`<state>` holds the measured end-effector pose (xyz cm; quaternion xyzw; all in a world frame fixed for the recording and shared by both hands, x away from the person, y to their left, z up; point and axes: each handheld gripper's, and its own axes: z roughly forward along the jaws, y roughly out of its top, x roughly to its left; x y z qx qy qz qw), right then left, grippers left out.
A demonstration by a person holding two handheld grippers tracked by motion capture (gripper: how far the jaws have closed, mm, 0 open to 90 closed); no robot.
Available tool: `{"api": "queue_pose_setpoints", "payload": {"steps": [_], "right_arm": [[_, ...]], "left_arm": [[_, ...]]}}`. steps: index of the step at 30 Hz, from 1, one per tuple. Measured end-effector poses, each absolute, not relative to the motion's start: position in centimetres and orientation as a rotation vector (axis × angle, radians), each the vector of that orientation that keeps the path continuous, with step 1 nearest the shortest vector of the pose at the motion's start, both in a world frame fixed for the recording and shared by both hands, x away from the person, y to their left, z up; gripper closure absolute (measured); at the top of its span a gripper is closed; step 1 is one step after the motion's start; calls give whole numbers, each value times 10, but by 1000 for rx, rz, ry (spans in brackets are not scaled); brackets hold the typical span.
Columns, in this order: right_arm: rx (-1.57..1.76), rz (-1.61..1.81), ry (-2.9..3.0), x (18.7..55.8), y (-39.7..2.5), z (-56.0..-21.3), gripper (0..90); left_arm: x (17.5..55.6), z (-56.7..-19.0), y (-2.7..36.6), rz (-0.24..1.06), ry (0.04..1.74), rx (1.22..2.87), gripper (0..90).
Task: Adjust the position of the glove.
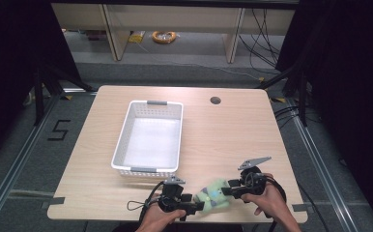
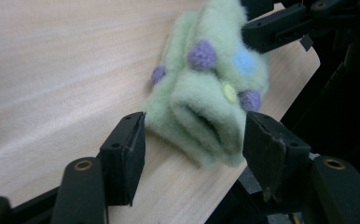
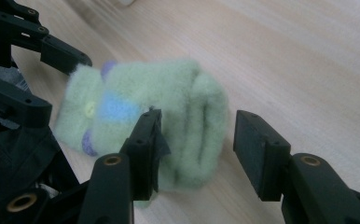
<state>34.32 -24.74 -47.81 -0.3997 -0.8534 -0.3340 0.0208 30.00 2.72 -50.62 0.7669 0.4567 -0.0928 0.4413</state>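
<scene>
A light wooden table (image 1: 233, 140) carries a white perforated plastic basket (image 1: 148, 137). A fuzzy green spotted sock (image 1: 214, 193) lies near its front edge.

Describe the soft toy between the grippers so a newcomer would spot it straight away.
Start at the wooden table and go to its near edge, right of the white basket. Between the left hand-held gripper and the right hand-held gripper lies the fuzzy toy. It is pale green with purple, blue and yellow dots, the one soft, coloured thing there.

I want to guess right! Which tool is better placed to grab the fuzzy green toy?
Probably the left tool: its open jaws sit on both sides of the fuzzy green toy's end. The right tool has one jaw resting over it.
</scene>
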Motion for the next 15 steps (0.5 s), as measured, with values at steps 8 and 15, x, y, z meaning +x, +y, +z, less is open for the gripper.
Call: {"api": "queue_pose_setpoints", "payload": {"steps": [8,15], "right_arm": [[-1256,-1015,-2545,344,-242,-493,525],[-1264,-1054,-2461,344,-244,-501,567]], "left_arm": [[306,-512,18,-205,1132,1931,450],[306,-513,15,-194,1089,1945,565]]}}
